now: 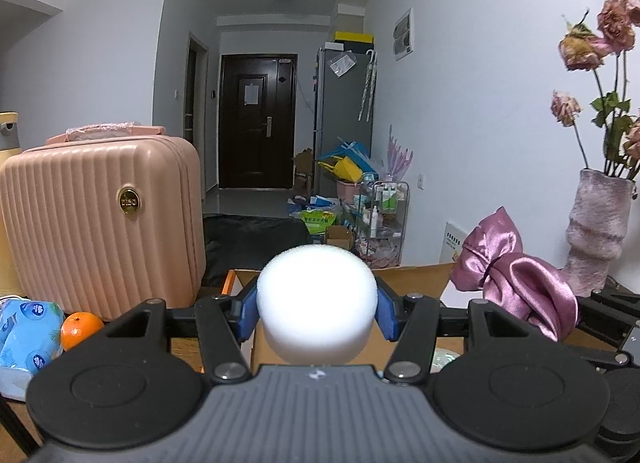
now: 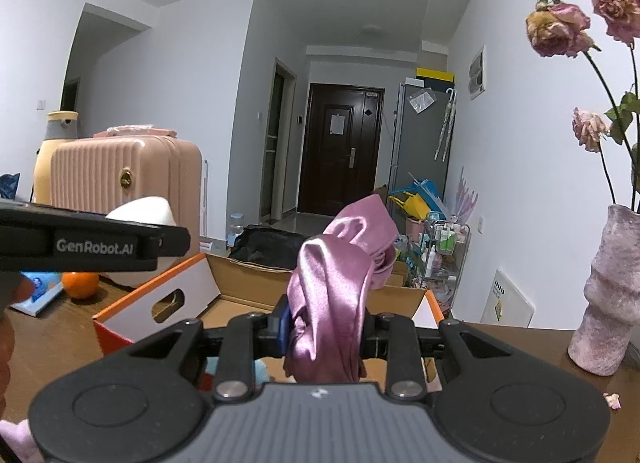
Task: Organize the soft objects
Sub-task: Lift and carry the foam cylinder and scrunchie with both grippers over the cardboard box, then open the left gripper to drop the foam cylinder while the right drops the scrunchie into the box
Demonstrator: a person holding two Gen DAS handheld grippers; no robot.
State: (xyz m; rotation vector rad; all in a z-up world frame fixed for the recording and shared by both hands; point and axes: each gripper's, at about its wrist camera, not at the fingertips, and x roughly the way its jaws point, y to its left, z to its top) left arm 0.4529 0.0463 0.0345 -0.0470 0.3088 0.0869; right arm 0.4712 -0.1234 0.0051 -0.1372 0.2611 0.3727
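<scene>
My left gripper (image 1: pixel 317 313) is shut on a round white foam sponge (image 1: pixel 317 303), its blue pads pressing both sides. It hovers over an open cardboard box (image 1: pixel 416 277). To the right hangs a crumpled pink satin cloth (image 1: pixel 516 279). In the right wrist view my right gripper (image 2: pixel 326 329) is shut on that pink satin cloth (image 2: pixel 336 287), which bunches up above the jaws. The same box (image 2: pixel 256 291), orange-edged with white flaps, lies just beyond and below. The left gripper's black body (image 2: pixel 80 243) with the white sponge (image 2: pixel 146 211) crosses the left side.
A pink ribbed suitcase (image 1: pixel 100 223) stands at the left on the wooden table (image 2: pixel 52 327), with an orange (image 1: pixel 80 329) and a blue tissue pack (image 1: pixel 28 337) in front. A pink vase (image 2: pixel 604 291) with dried roses stands at the right. A cluttered hallway lies beyond.
</scene>
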